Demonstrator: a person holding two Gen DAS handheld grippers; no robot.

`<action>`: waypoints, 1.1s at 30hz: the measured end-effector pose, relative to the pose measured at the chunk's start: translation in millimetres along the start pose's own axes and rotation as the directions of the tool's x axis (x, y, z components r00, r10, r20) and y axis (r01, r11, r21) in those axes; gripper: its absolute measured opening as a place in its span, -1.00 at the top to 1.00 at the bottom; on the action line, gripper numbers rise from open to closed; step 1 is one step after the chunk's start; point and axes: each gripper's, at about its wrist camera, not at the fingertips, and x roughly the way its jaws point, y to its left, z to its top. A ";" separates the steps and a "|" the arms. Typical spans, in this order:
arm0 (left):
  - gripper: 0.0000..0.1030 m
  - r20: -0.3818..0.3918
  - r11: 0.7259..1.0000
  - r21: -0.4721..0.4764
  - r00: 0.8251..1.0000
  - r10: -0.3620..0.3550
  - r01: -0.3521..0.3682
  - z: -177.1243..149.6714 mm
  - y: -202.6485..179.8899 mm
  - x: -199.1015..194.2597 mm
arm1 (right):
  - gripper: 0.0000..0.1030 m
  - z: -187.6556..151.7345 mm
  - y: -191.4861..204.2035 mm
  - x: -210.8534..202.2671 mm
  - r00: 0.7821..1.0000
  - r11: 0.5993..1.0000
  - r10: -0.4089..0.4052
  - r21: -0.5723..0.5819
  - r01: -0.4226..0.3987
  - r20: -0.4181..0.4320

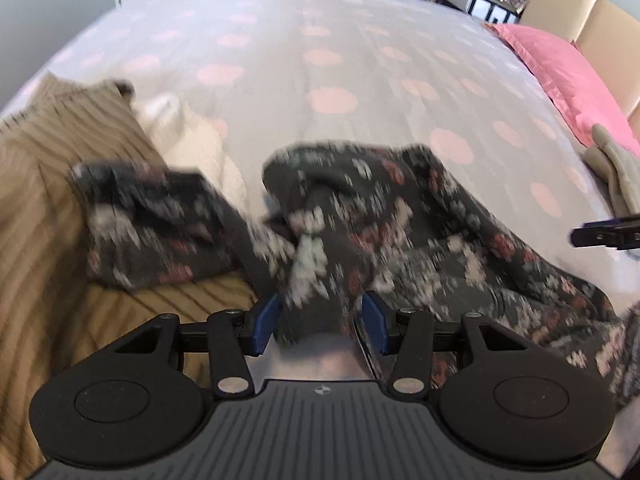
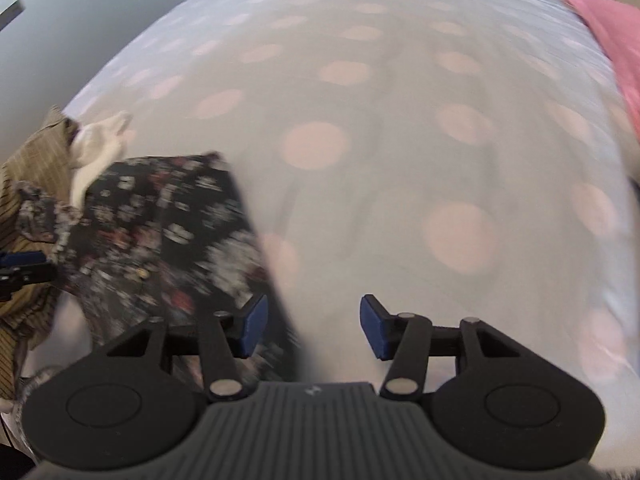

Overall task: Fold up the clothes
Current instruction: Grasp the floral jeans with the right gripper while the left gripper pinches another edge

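Note:
A dark floral garment lies crumpled on the bed, blurred by motion. My left gripper is shut on a bunched fold of it, with cloth filling the gap between the blue pads. In the right wrist view the same garment spreads to the left, its edge passing under the left finger. My right gripper stands open over bare sheet with nothing between its pads. One of its dark fingers shows at the right edge of the left wrist view.
The bed sheet is white with pink dots. A tan striped garment and a white one lie at the left. A pink pillow, a beige cloth and a headboard are at the right.

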 end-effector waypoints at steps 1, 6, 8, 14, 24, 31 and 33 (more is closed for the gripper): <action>0.13 0.020 0.999 0.034 1.000 -0.007 0.006 2.8 -4.1 -4.0 | -0.08 6.2 9.7 6.0 1.000 1.000 0.018 -0.020 -0.018 -0.002; 0.11 0.022 0.986 0.117 0.992 -0.126 0.122 13.8 -24.0 -7.3 | -0.10 27.8 49.4 32.4 0.996 0.992 0.083 -0.093 -0.085 -0.025; 0.11 0.001 0.979 0.137 0.989 -0.149 0.148 15.2 -32.8 1.5 | -0.10 34.0 60.1 39.6 0.995 0.988 0.095 -0.119 -0.098 -0.031; 0.10 -0.058 0.974 0.132 0.983 -0.177 0.183 14.2 -43.6 37.2 | -0.16 47.3 82.4 54.4 0.996 0.978 0.090 -0.186 -0.094 -0.026; 0.13 -0.128 0.982 0.127 0.984 -0.125 0.141 7.4 -50.6 67.2 | 0.60 48.4 87.2 76.7 0.998 0.977 0.022 -0.211 -0.033 -0.055; 0.87 -0.091 0.984 0.171 0.996 -0.024 0.039 9.8 -55.7 46.1 | 0.94 46.9 61.7 36.1 0.993 0.981 -0.099 -0.162 0.108 0.064; 0.88 -0.068 0.987 0.159 0.998 -0.020 0.030 10.0 -53.2 33.8 | 0.94 44.6 46.4 14.5 0.984 0.979 -0.142 -0.129 0.156 0.109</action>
